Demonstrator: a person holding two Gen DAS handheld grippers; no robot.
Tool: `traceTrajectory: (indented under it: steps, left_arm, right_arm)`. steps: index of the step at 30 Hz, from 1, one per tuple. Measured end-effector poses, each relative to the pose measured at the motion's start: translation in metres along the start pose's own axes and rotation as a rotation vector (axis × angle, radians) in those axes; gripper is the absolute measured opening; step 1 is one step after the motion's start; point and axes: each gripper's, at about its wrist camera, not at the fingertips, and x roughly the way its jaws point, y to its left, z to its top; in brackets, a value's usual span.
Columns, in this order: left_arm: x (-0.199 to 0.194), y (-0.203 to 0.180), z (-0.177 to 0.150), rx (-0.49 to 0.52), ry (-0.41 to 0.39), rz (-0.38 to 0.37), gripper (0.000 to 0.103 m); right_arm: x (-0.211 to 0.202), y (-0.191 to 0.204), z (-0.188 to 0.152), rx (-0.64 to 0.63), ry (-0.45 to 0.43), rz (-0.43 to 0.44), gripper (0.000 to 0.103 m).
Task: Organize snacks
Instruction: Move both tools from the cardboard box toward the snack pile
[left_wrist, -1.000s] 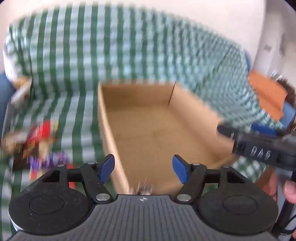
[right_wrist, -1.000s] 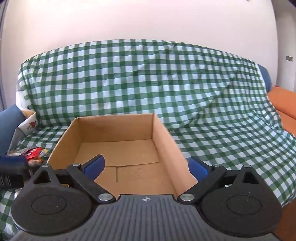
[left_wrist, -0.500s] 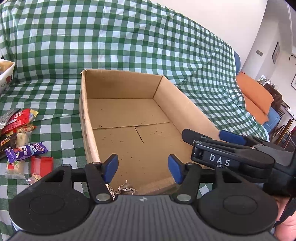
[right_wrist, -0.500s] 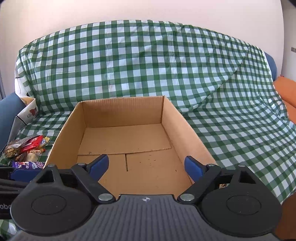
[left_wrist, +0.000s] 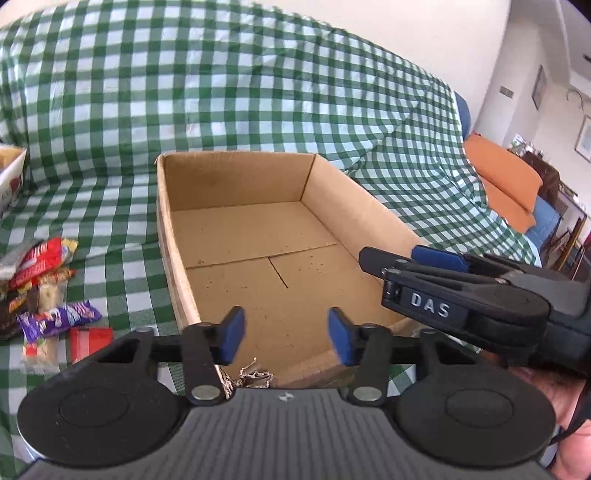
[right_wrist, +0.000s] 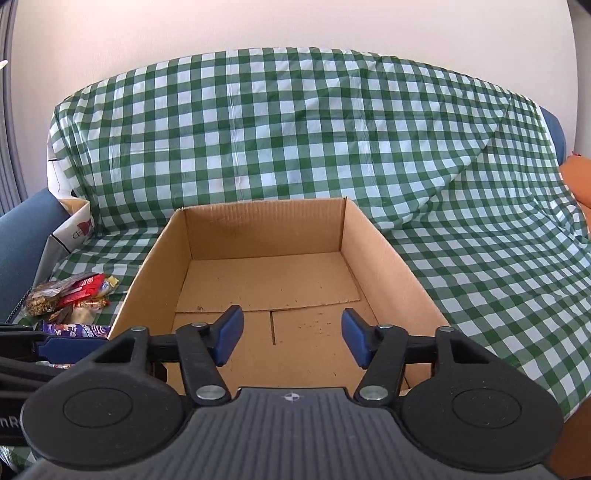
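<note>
An empty cardboard box (left_wrist: 236, 177) (right_wrist: 266, 229) lies on a green checked cloth. Left of it sits a pile of wrapped snacks (left_wrist: 44, 280) (right_wrist: 70, 295), among them a purple bar (left_wrist: 59, 319) and a red packet (left_wrist: 90, 341). My left gripper (left_wrist: 286, 332) hovers over the box's near edge. Its jaws are closing with nothing between them. My right gripper (right_wrist: 291, 334) hangs over the near end of the box. Its jaws are closing too, on nothing. In the left wrist view it reaches in from the right (left_wrist: 424, 258).
The checked cloth (right_wrist: 332, 129) covers a sofa's seat and back. A white paper bag (left_wrist: 11, 177) (right_wrist: 74, 229) stands at the far left. An orange cushion (left_wrist: 506, 177) lies to the right, with furniture behind it.
Both grippers' jaws have narrowed. The left view was blurred from motion and is now steady. The right gripper has come further into the left view, and the right view has dipped toward the box.
</note>
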Motion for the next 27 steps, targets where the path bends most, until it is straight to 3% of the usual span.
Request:
traceTrajectory:
  steps: [3, 6, 18, 21, 27]
  left_arm:
    - [-0.005, -0.004, -0.002, 0.042, -0.026, -0.004, 0.027]
    - [-0.010, -0.005, -0.004, 0.059, -0.046, -0.015, 0.023]
    - [-0.041, 0.018, -0.009, 0.046, -0.123, -0.027, 0.022]
    - [-0.054, 0.033, -0.005, 0.029, -0.136, -0.042, 0.022]
    - [-0.083, 0.080, 0.015, 0.109, -0.180, 0.004, 0.021]
  right_arm:
    - [-0.001, 0.001, -0.003, 0.001, -0.011, 0.002, 0.053]
    - [-0.002, 0.005, -0.005, -0.009, -0.016, 0.003, 0.051]
    - [-0.012, 0.027, -0.011, -0.011, -0.045, 0.076, 0.049]
    - [-0.016, 0.037, -0.012, 0.013, -0.051, 0.110, 0.047]
    - [-0.024, 0.067, -0.018, 0.009, -0.075, 0.213, 0.046]
